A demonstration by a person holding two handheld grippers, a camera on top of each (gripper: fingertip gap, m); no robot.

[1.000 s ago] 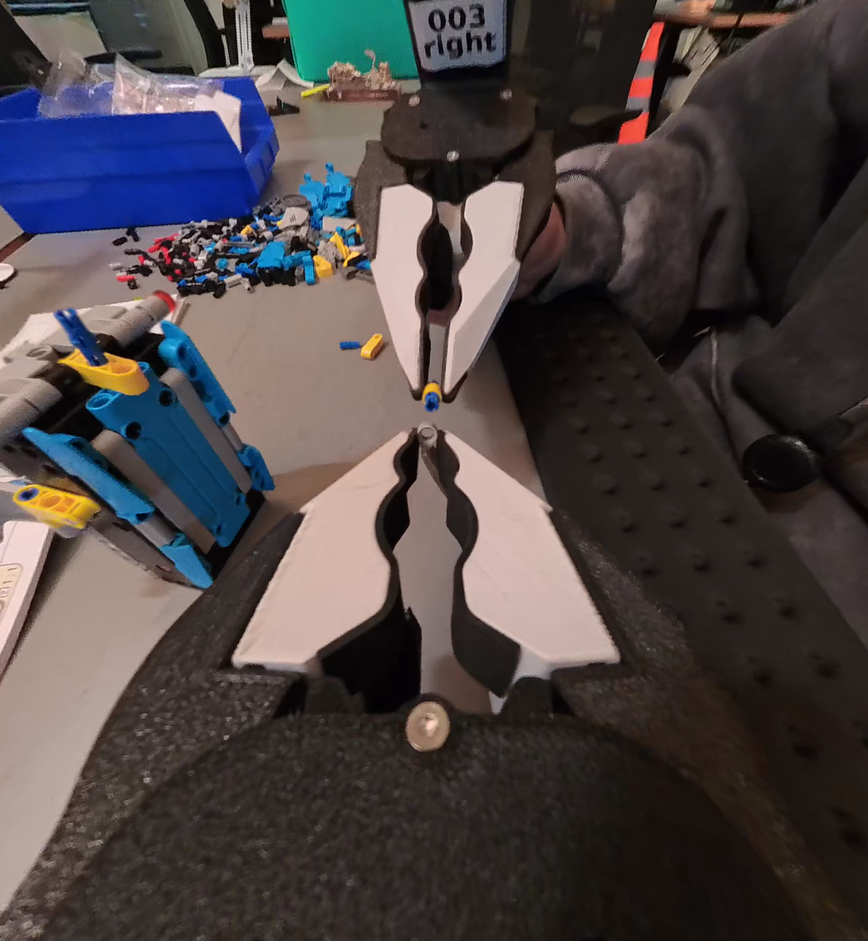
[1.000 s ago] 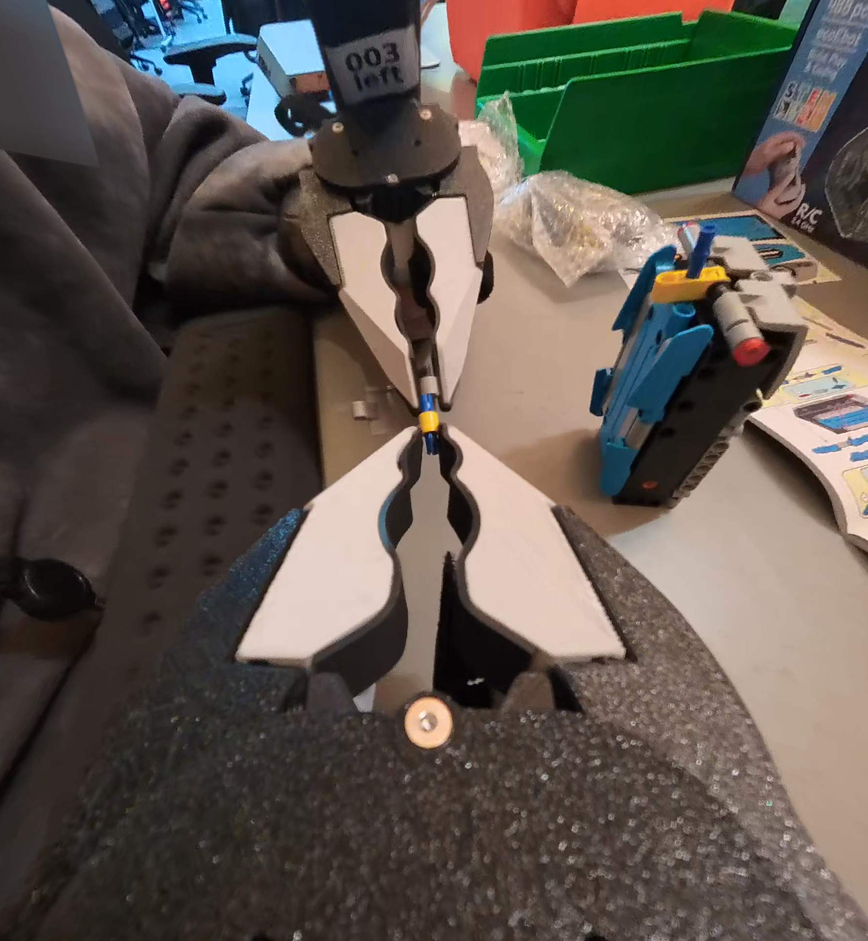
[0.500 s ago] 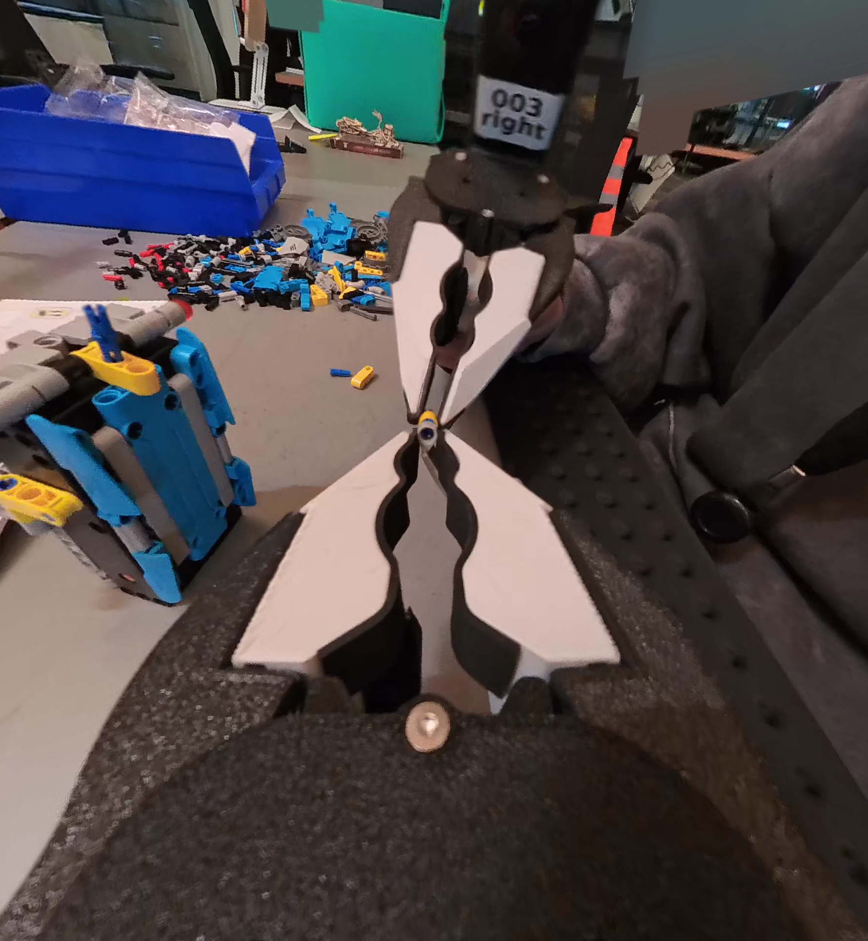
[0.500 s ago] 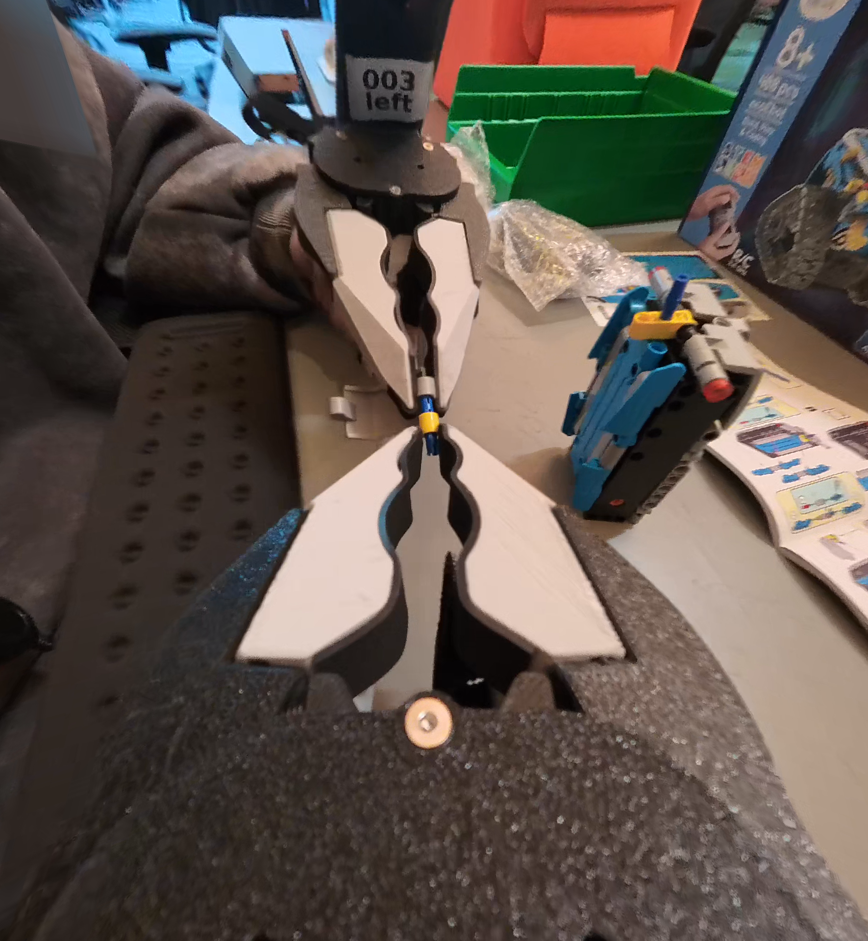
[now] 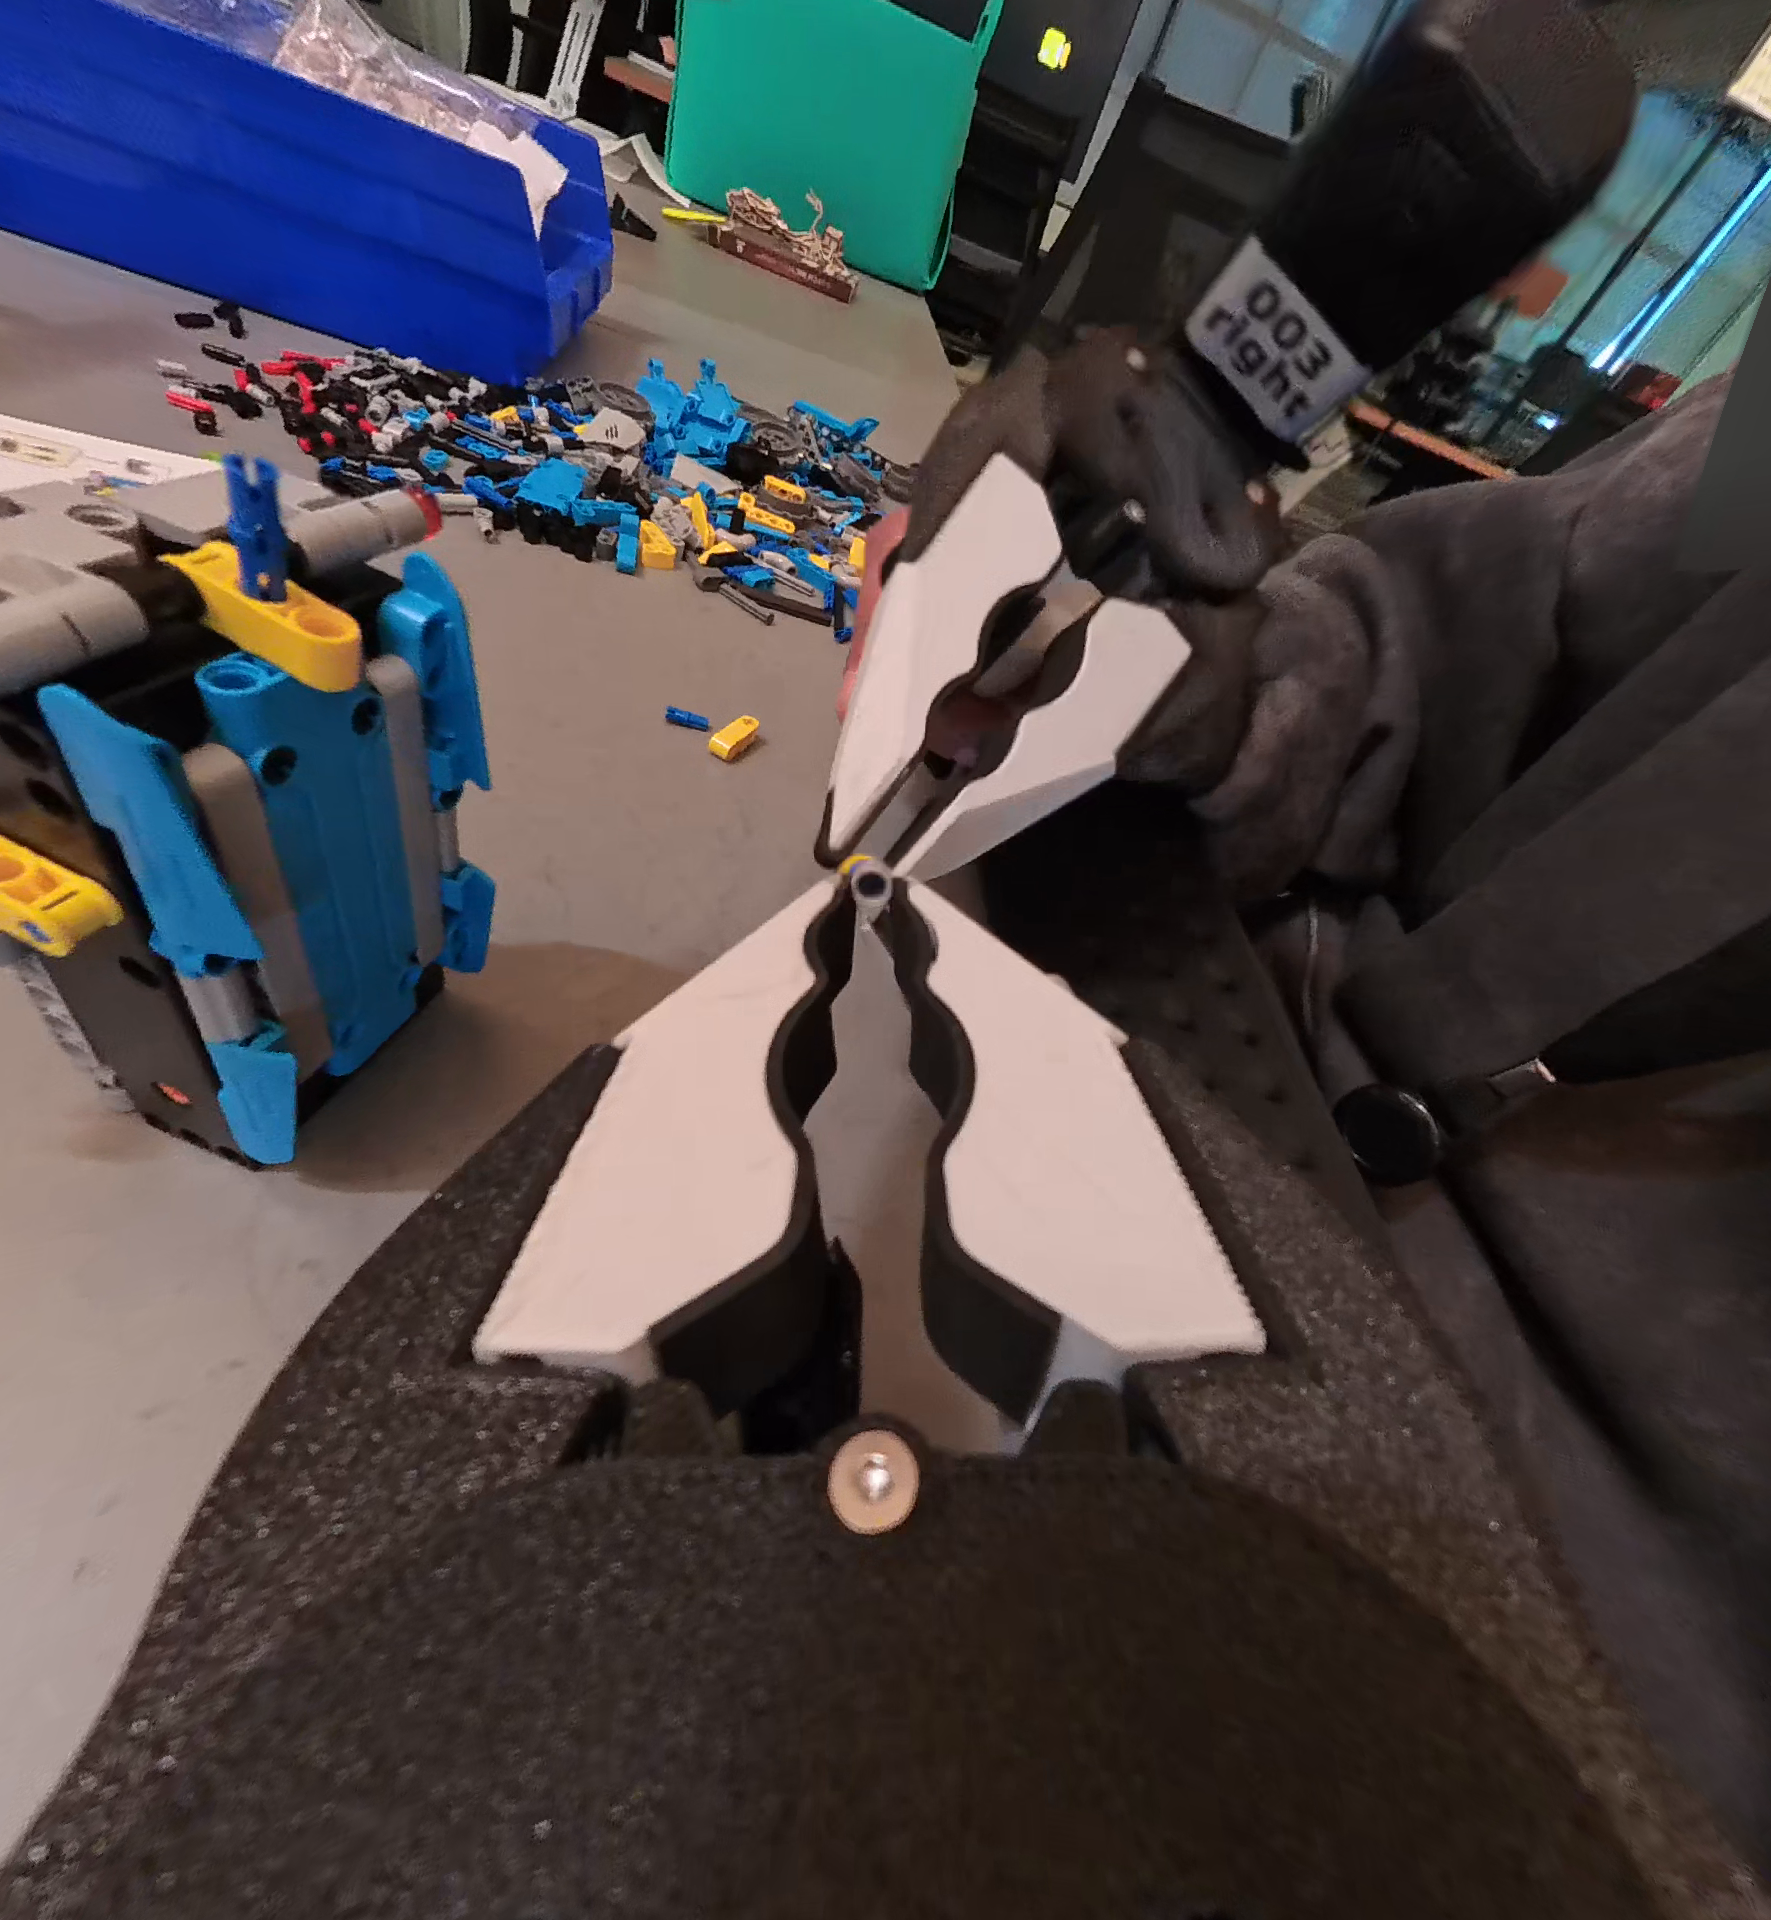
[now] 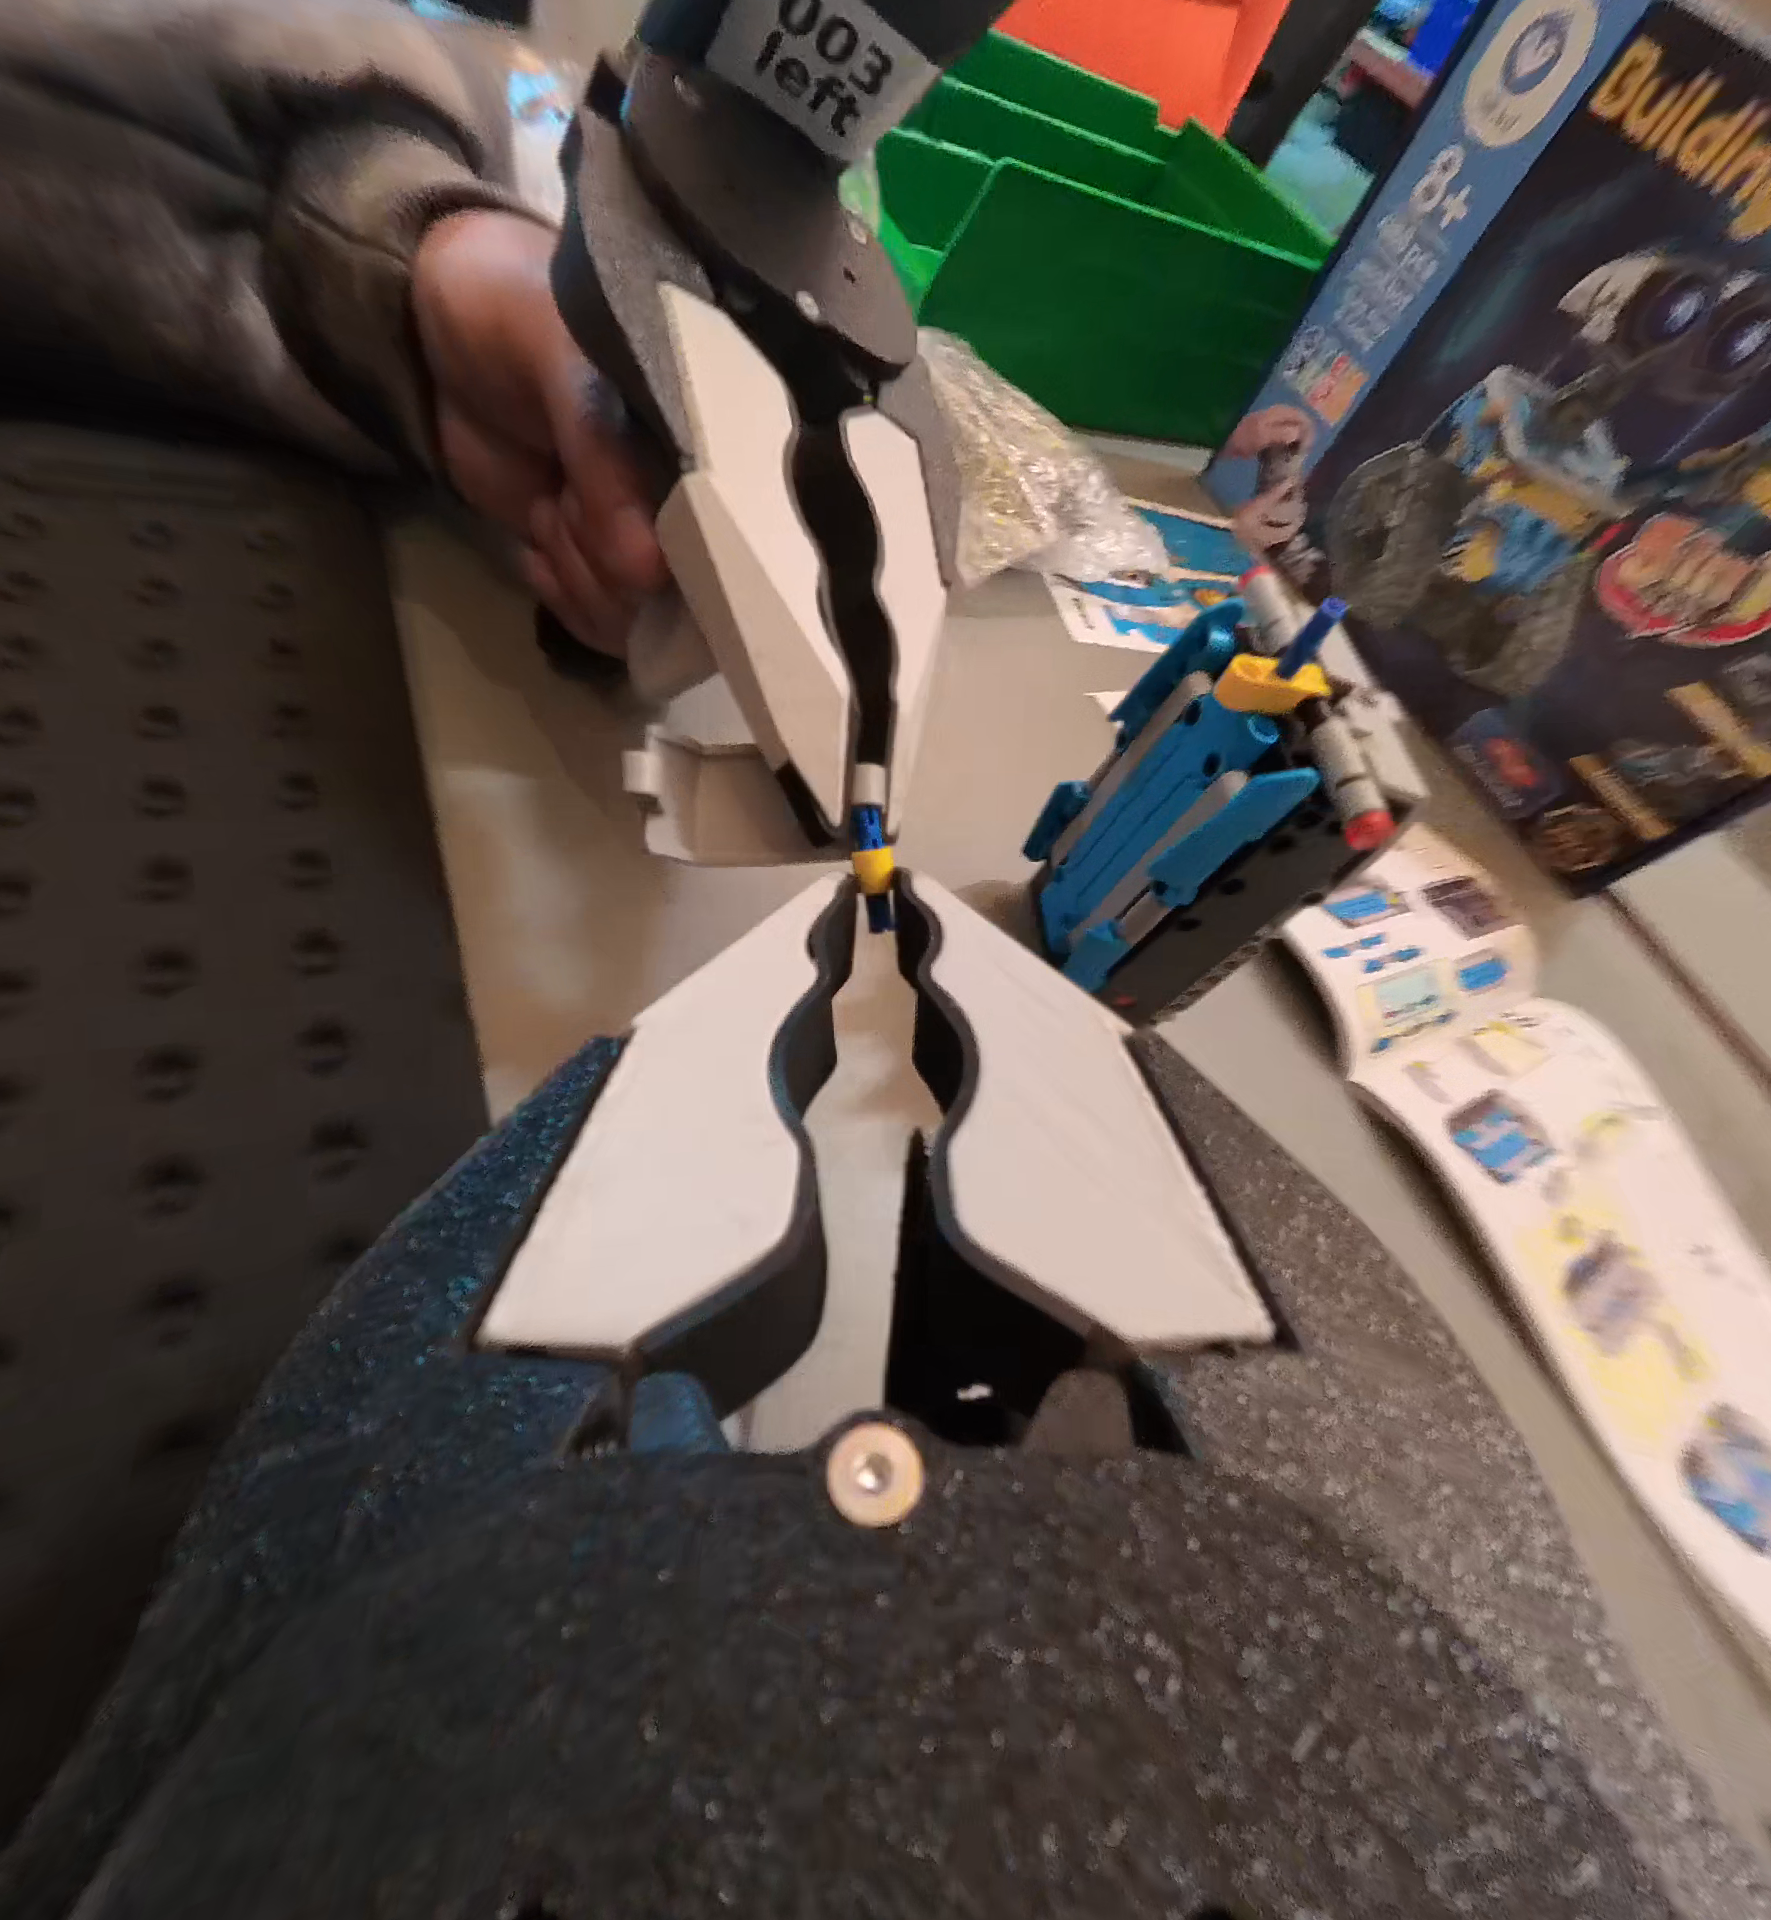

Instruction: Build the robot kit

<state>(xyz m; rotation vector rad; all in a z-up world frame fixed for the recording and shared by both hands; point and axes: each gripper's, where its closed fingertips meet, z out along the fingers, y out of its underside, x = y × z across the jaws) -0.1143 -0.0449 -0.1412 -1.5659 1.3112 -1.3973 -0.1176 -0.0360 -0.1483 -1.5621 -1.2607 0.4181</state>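
i keep the right gripper (image 6: 876, 902) clenched on the light, stiff blue pin (image 6: 878, 906) with yellow bush (image 6: 872, 862), the left gripper (image 5: 865, 906) pinching the small grey sleeve (image 5: 872, 887), gripping shafts only.

The blue brick model (image 5: 237, 831) stands left of the left gripper (image 5: 870, 914), bare table (image 5: 600, 810) between them. Loose pieces (image 5: 590, 488) crowd the table behind.
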